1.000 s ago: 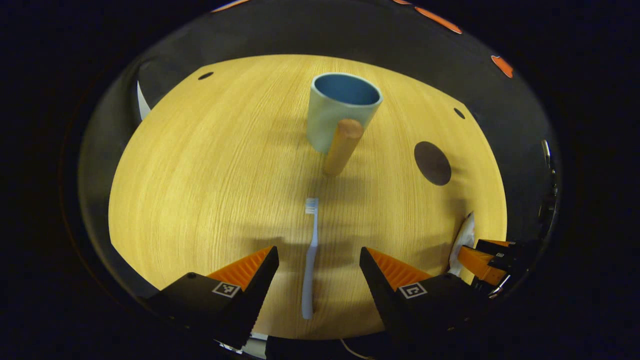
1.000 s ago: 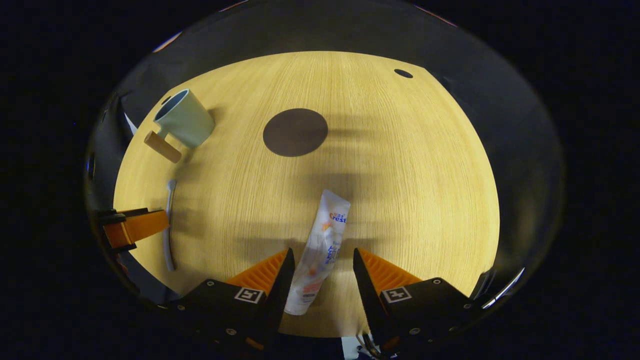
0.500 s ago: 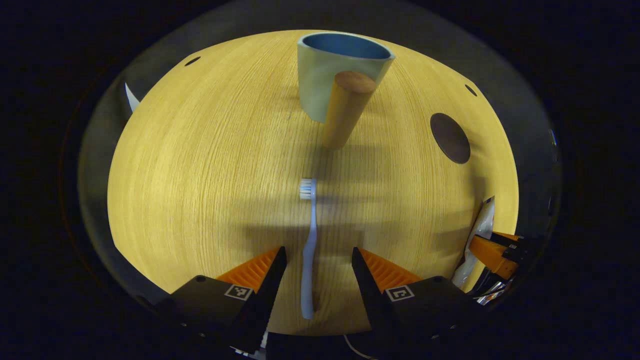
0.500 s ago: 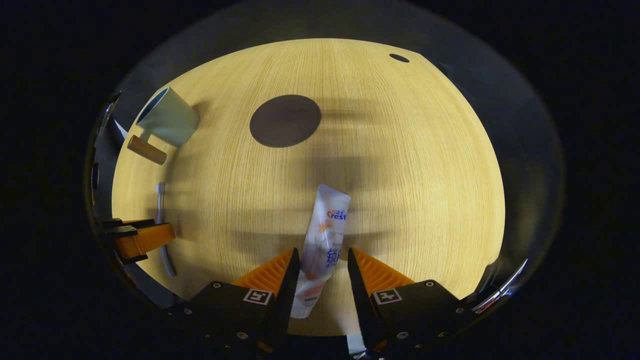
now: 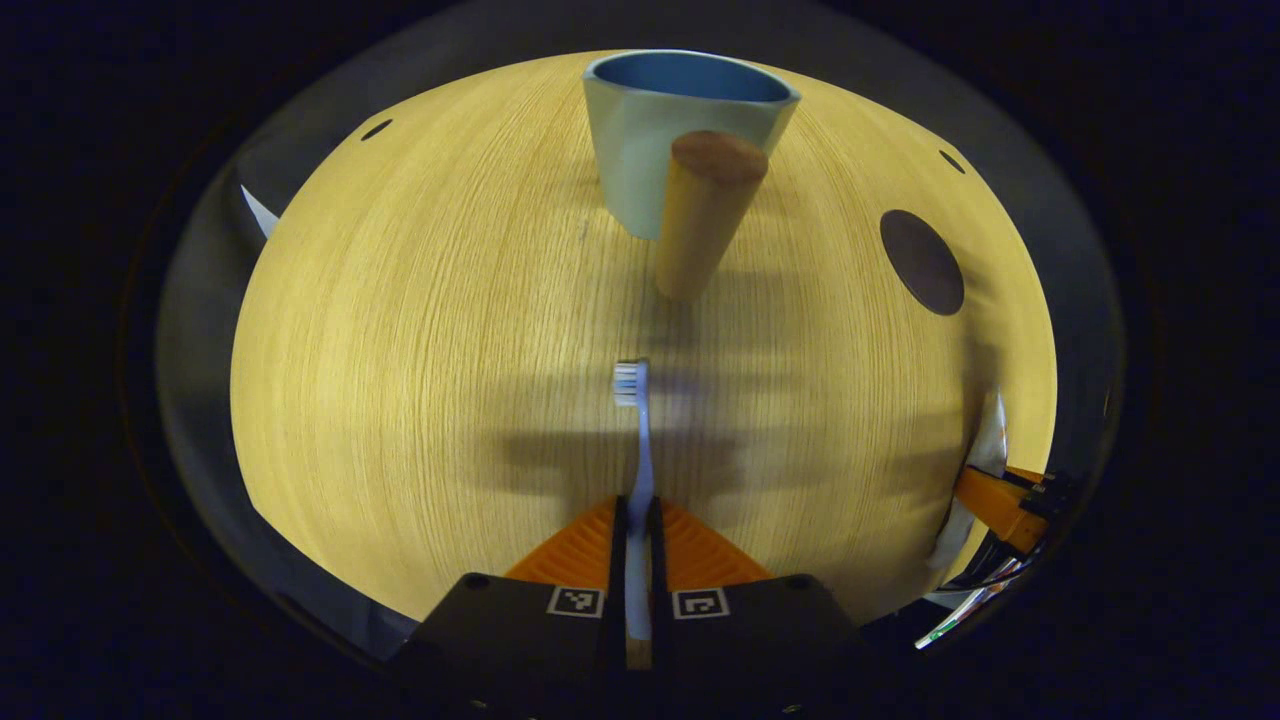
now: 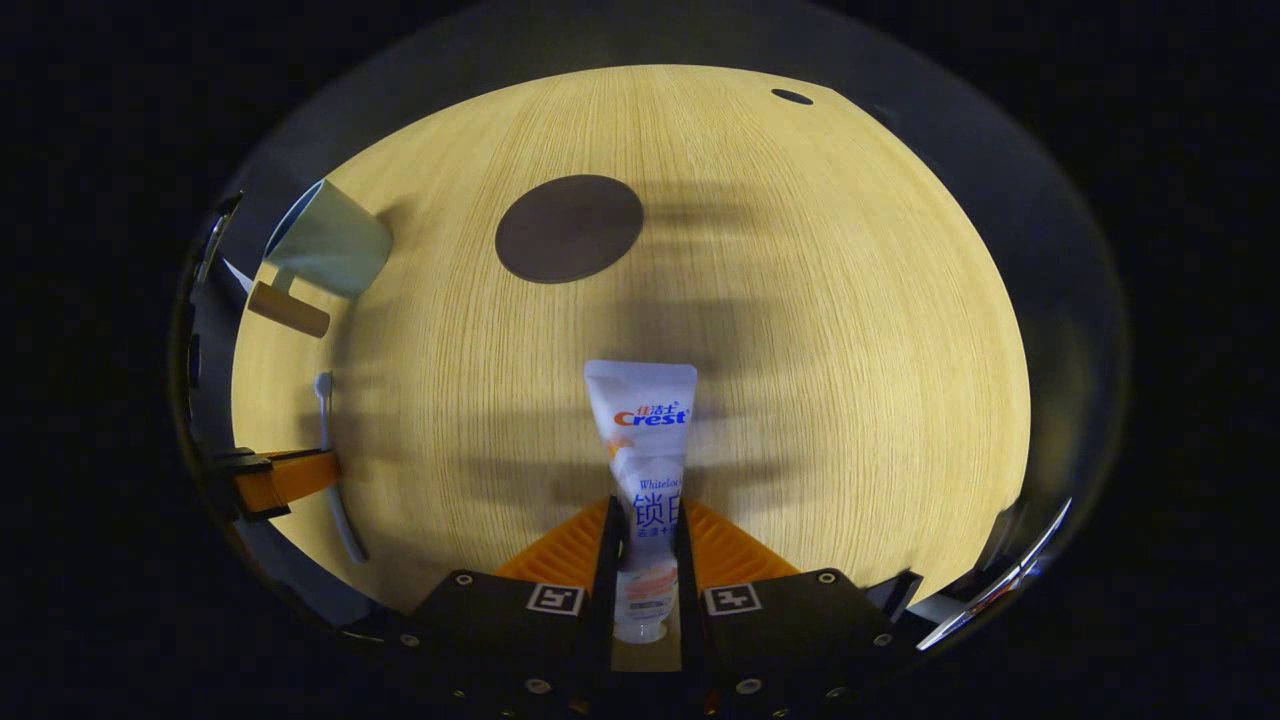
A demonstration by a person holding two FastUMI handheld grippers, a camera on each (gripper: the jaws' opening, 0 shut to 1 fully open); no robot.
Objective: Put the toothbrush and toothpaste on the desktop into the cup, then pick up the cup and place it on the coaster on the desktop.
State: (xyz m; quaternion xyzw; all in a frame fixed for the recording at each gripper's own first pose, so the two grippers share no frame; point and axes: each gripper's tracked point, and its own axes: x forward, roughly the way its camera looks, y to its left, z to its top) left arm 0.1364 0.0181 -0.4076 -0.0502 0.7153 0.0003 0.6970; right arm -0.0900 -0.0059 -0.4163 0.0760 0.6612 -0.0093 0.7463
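In the left gripper view, my left gripper (image 5: 638, 515) is shut on the handle of a pale blue toothbrush (image 5: 637, 440), bristles pointing ahead toward the cup. The light green cup (image 5: 640, 140) with a blue inside and a wooden handle (image 5: 700, 215) stands upright straight ahead. In the right gripper view, my right gripper (image 6: 648, 515) is shut on the lower half of a white toothpaste tube (image 6: 642, 415), flat end forward. The dark round coaster (image 6: 568, 228) lies beyond it on the desktop (image 6: 850, 330). The cup (image 6: 325, 242) stands far left, and the left gripper (image 6: 285, 478) holds the toothbrush (image 6: 330, 455) there.
The right gripper (image 5: 1000, 500) with the tube shows at the right edge of the left gripper view, and the coaster (image 5: 922, 262) lies right of the cup. Small dark holes (image 6: 792, 96) mark the desktop's far corners. Bare wood stretches between cup, coaster and both grippers.
Both grippers have closed from open: the left onto the toothbrush handle, the right onto the toothpaste tube, which has turned straight between the fingers. Both came slightly lower and nearer.
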